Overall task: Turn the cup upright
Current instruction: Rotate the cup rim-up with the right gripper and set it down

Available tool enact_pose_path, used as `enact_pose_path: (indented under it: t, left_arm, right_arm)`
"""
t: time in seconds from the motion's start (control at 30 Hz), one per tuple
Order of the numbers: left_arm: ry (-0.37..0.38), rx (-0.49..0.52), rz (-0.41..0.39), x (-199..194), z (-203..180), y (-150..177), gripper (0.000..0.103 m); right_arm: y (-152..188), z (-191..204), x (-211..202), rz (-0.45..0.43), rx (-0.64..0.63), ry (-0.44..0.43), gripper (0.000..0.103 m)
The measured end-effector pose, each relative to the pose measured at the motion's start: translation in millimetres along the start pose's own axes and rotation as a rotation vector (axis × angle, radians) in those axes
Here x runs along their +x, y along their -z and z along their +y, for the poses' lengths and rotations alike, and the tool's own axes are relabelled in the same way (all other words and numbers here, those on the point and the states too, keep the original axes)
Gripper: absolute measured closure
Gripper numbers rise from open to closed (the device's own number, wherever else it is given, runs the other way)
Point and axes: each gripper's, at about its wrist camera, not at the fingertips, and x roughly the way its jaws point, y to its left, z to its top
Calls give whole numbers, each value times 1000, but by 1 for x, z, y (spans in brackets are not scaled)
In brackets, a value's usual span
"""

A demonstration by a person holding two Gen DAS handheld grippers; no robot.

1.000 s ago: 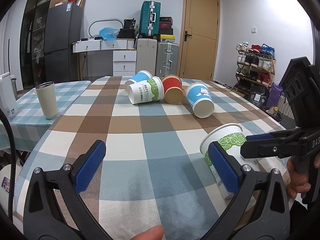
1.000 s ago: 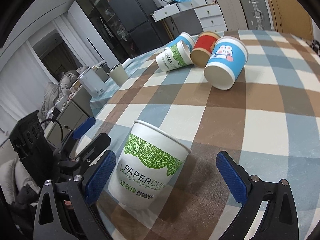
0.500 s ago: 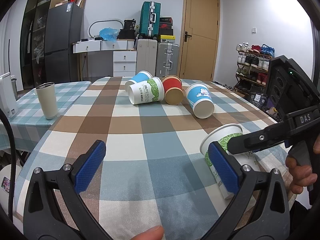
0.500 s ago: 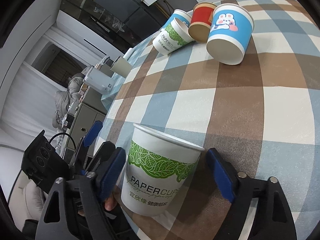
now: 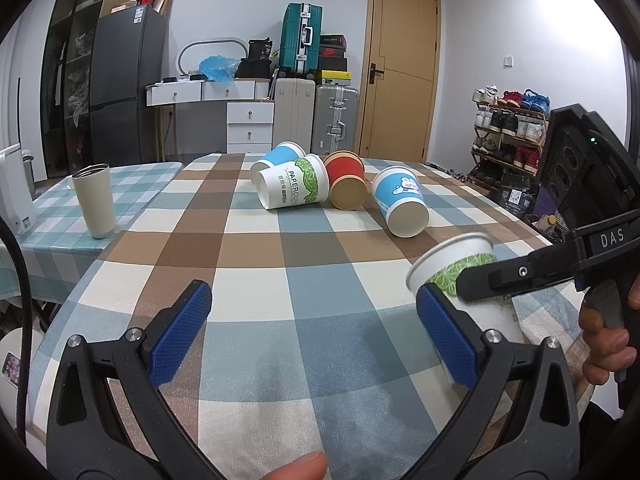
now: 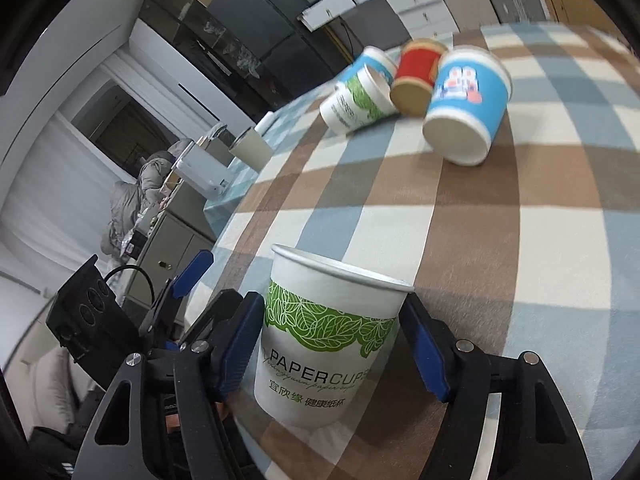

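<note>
Change: my right gripper (image 6: 332, 344) has closed in; its blue pads now touch the green-leaf paper cup (image 6: 324, 344), which earlier sat loose between them.
Cup: lower centre of the right wrist view, mouth up, tilted, at the table (image 5: 304, 288) edge.
Left gripper (image 5: 312, 336): jaws wide apart, holding nothing.
Far cups (image 5: 336, 188): lying on their sides.

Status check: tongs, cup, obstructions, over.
Right tongs shut on green-leaf cup, rim up. Left tongs open, empty. Four cups lying far side, not in the way.
</note>
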Motion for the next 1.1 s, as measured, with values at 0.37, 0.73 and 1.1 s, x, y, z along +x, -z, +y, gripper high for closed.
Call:
enact_pose_path:
  t: [0.37, 0.73, 1.1]
  left_arm:
    - [-1, -2, -2, -1, 0, 1, 1]
    - [0, -2, -2, -1, 1, 1, 1]
    - [0, -2, -2, -1, 1, 1, 1]
  right_arm:
    - [4, 31, -10, -200, -251, 237, 32]
    - [-2, 49, 13, -197, -333, 324, 32]
    - [6, 50, 9, -181, -351, 316, 33]
